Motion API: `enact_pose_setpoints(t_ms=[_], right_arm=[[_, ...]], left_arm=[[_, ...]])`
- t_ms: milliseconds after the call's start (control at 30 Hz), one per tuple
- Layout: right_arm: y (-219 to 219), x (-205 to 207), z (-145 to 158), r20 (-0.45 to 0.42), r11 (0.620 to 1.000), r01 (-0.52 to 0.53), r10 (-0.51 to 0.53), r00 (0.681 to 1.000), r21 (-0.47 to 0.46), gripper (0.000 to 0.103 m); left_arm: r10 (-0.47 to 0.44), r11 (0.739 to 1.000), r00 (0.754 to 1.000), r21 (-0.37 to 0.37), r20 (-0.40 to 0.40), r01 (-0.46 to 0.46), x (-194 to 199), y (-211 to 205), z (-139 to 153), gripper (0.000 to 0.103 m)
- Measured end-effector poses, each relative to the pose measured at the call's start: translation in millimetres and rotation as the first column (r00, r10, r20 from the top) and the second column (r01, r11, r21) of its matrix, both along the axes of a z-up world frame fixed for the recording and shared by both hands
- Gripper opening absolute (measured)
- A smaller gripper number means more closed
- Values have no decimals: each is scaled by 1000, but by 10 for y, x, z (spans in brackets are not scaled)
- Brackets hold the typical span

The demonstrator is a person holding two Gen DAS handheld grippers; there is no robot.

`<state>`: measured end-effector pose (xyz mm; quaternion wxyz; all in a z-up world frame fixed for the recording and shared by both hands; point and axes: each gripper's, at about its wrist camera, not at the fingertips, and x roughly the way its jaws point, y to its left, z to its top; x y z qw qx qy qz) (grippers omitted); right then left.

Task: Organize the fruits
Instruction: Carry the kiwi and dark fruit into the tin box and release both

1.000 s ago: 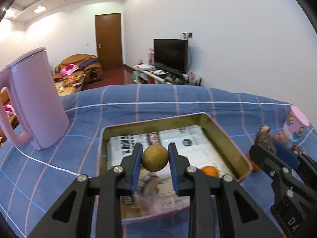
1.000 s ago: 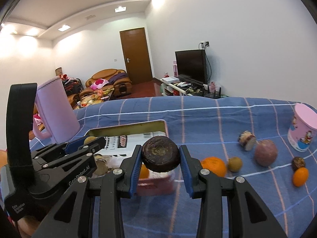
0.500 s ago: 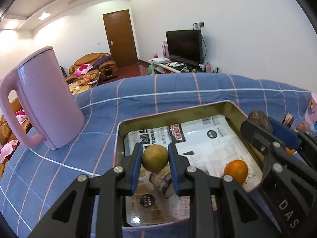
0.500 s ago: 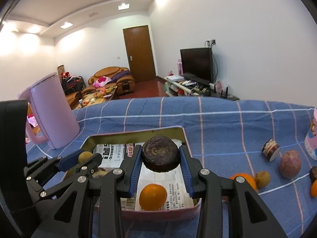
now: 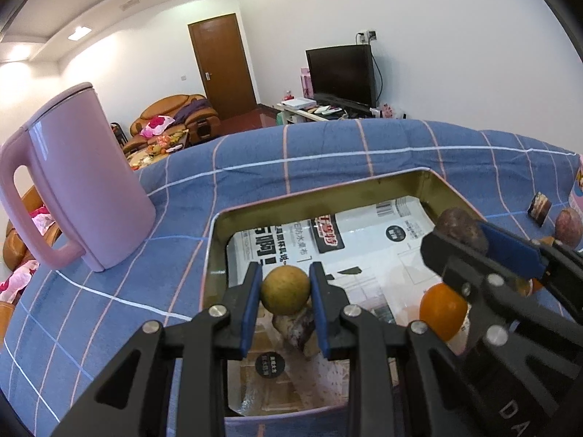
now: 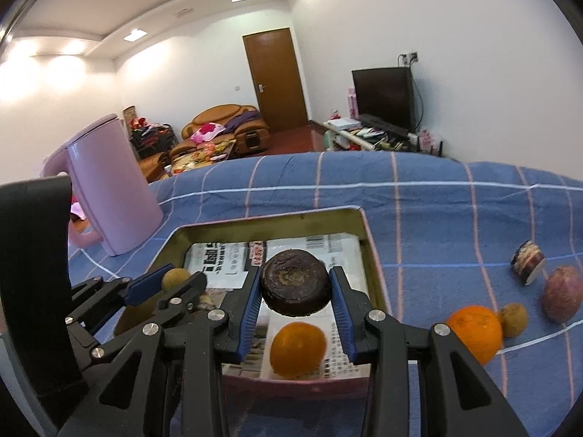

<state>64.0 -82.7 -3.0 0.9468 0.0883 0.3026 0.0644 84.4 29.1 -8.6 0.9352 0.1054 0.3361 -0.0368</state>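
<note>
Step in hand: we judge that both fruits are to be set down in the tin tray (image 5: 452, 196), since each pair of tongs hangs over it with a load.
Left tongs (image 5: 285, 293): pinching a small yellow-green round fruit (image 5: 285, 288) between the blue pads, above the near left part of the tray.
Right tongs (image 6: 296, 293): pinching a dark brown, flattened round fruit (image 6: 296, 283) by its sides, above the middle of the tray.
How to do it well: we should lower each fruit close to the paper before we spread the tongs, as round fruit will likely roll if dropped. We should pick bare patches, clear of the orange (image 6: 298, 349) and the mottled brown piece (image 5: 295, 326) already in the tray, and keep the two tongs from knocking each other, for they sit close side by side.
Tray: shallow, rectangular, rounded corners, dull gold metal inside, pink rim; lined with glossy printed paper that looks slippery.
Held fruits: the green one is smooth and matt; the dark one looks rough and wrinkled on top, with a firm rim.
Still outside: a larger orange (image 6: 475, 333), a small brownish fruit (image 6: 513, 319), a purple round fruit (image 6: 561, 293) and a cut piece (image 6: 528, 261) lie on the blue checked cloth (image 6: 437, 196) of the counter, to the right of the tray.
Nearby: a smooth pink plastic kettle (image 5: 78, 178) stands left of the tray.
</note>
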Motion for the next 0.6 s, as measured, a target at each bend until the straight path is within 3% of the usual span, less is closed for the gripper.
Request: enact_pose_setpoints(t_ms=[433,567,600], right_arm=[[-49,43,-63,-32,995,-38,41,999,90,42],[-75,9,-43,-13,994,-42,43,999,102,62],[-77,-2,-38,-7,994,-40,41,999,103,62]], left_arm=[[4,1000,1000,-12,-2,-4,12,22,10,28],[3,1000,1000,-8,0,-3,20,34,12,28],[4,1000,1000,-10,-2,-4,23,38,12,28]])
